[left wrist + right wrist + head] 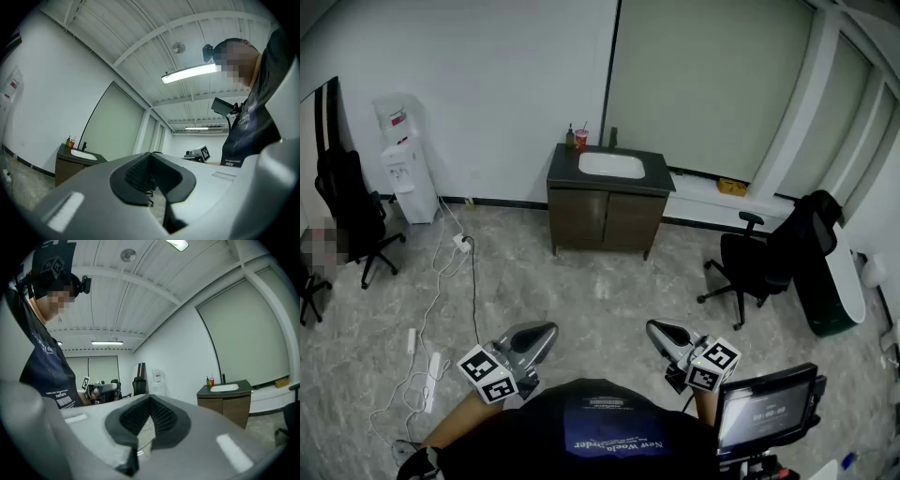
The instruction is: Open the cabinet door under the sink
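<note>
The dark wood sink cabinet (607,217) stands against the far wall with a white basin (611,166) in its dark top, and both of its doors are closed. It also shows small in the left gripper view, as the cabinet (69,168), and in the right gripper view, as the cabinet (230,405). My left gripper (547,334) and right gripper (655,329) are held low in front of the person's body, far from the cabinet. Both point toward it. Each one's jaws are together with nothing between them, in the left gripper (151,156) and the right gripper (150,401).
A water dispenser (405,161) stands at the left wall. Black office chairs sit at the left (352,211) and right (766,258). Cables and power strips (441,309) lie on the floor at the left. A bottle and a red cup (577,139) stand on the counter. A screen (766,409) is at the lower right.
</note>
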The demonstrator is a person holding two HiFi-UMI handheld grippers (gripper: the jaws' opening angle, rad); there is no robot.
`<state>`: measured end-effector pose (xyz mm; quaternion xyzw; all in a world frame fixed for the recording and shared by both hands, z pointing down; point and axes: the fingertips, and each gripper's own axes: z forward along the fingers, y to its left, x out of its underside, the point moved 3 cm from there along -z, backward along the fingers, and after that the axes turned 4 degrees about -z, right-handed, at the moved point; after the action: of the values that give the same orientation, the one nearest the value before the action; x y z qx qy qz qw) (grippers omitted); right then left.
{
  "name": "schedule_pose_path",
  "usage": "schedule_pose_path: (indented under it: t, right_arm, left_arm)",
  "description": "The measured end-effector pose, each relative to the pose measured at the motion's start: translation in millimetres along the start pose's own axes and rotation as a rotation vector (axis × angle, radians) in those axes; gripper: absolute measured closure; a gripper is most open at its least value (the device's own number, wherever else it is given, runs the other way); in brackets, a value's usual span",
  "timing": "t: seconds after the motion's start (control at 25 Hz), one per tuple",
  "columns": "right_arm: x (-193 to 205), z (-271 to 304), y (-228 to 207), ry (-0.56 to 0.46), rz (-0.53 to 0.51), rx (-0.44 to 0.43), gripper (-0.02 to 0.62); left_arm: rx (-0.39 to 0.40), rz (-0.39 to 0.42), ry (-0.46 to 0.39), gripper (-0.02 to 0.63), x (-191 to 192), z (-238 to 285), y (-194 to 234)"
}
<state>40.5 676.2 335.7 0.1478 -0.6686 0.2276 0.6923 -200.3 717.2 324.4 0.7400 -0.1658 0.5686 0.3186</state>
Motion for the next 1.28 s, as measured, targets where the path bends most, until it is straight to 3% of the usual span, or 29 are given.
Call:
schedule_pose_path:
  t: [1.28]
  right_arm:
    - [-2.7,3.4,2.9,0.020,-0.036,0.000,0.594]
  left_arm:
    - [0.019,-0.014,-0.007,0.606,2.9,1.5,-1.6]
